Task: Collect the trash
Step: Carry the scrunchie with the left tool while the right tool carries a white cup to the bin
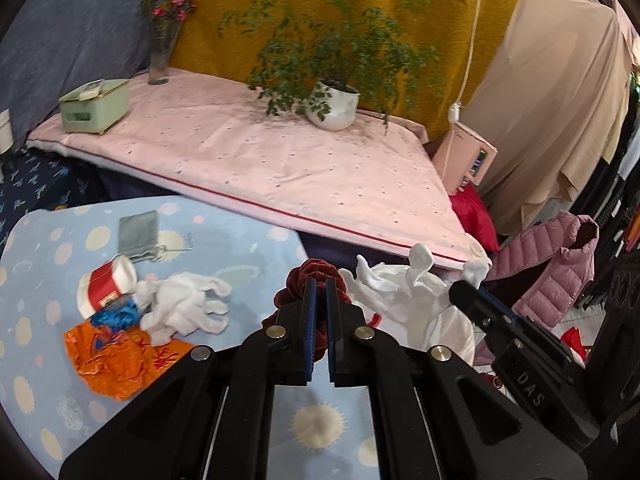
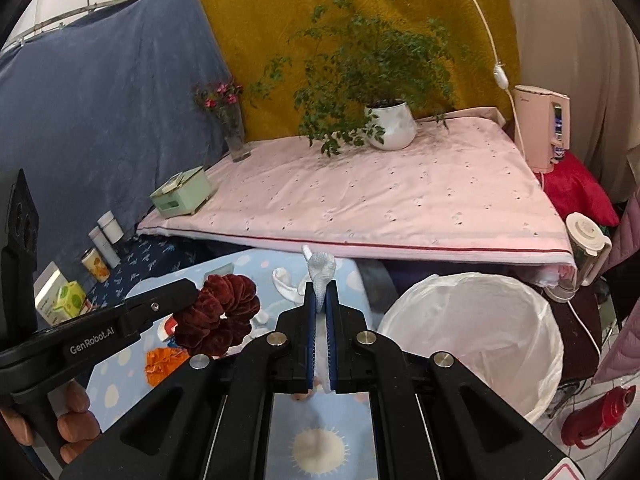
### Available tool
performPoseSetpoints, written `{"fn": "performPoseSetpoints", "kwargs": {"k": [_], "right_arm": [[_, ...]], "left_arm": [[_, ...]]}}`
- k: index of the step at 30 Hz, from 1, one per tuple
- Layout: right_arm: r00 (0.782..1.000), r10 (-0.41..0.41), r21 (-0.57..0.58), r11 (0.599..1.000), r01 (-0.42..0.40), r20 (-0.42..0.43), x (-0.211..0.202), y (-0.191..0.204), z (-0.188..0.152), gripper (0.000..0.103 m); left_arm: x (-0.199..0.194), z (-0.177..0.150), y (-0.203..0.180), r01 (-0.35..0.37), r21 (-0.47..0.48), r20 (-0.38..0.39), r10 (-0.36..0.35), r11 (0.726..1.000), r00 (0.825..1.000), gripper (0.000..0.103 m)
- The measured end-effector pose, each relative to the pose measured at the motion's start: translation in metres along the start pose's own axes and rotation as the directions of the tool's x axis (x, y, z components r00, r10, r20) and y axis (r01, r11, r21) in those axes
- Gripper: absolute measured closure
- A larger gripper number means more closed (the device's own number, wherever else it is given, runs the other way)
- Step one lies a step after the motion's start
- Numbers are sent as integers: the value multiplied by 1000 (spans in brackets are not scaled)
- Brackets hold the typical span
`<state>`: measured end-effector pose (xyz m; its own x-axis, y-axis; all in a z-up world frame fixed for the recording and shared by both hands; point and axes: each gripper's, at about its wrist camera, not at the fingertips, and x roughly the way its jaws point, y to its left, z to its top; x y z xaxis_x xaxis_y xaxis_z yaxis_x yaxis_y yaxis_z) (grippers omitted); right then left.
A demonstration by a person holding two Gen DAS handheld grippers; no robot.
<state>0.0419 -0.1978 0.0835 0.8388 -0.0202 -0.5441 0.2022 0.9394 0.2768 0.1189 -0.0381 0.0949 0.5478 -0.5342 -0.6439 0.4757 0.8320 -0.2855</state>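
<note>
Trash is seen in two places: some lies on the low table (image 1: pixel 248 248) under its blue dotted cloth, some is held in the grippers. At the left of the left wrist view, a red-and-white paper cup (image 1: pixel 106 286) lies on its side, touching a crumpled orange wrapper (image 1: pixel 120 360) and a white glove (image 1: pixel 188 308). A grey pouch (image 1: pixel 138 234) is noted just behind them. In the centre, the left gripper (image 1: pixel 319 320) is clamped on a dark red velvet scrunchie (image 1: pixel 316 276), which is lifted clear of the cloth. To the right, a second white glove (image 1: pixel 400 280) is pinched in the right gripper (image 2: pixel 319 316), its jaws drawn tight together on the fabric; a fold sticks up above the fingertips in the right wrist view. Further right, a bin lined with a white bag (image 2: pixel 472 340) stands open beside the table. Behind, a potted plant (image 2: pixel 390 124) and a green box (image 2: pixel 182 196) are recorded on a pink-covered surface (image 2: pixel 400 200).
</note>
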Motion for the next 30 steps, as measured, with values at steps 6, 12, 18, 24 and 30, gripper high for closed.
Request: {"fn": "performPoseSetpoints", "kwargs": {"k": [6, 12, 18, 24, 30], "right_arm": [[997, -64, 33, 998, 62, 39, -14, -37, 12, 98], [993, -114, 82, 990, 111, 36, -18, -74, 14, 98], [989, -148, 113, 983, 146, 13, -13, -103, 10, 98], [981, -193, 121, 974, 190, 10, -11, -118, 6, 77], [980, -198, 141, 971, 194, 12, -12, -124, 3, 68]], "left_arm": [[16, 5, -35, 49, 35, -23, -48, 998, 999, 99], [37, 7, -69, 101, 69, -59, -97, 992, 994, 99], [59, 6, -98, 130, 97, -93, -122, 987, 988, 99], [66, 3, -108, 122, 76, -63, -117, 990, 991, 41], [68, 4, -106, 72, 72, -42, -69, 995, 997, 40]]}}
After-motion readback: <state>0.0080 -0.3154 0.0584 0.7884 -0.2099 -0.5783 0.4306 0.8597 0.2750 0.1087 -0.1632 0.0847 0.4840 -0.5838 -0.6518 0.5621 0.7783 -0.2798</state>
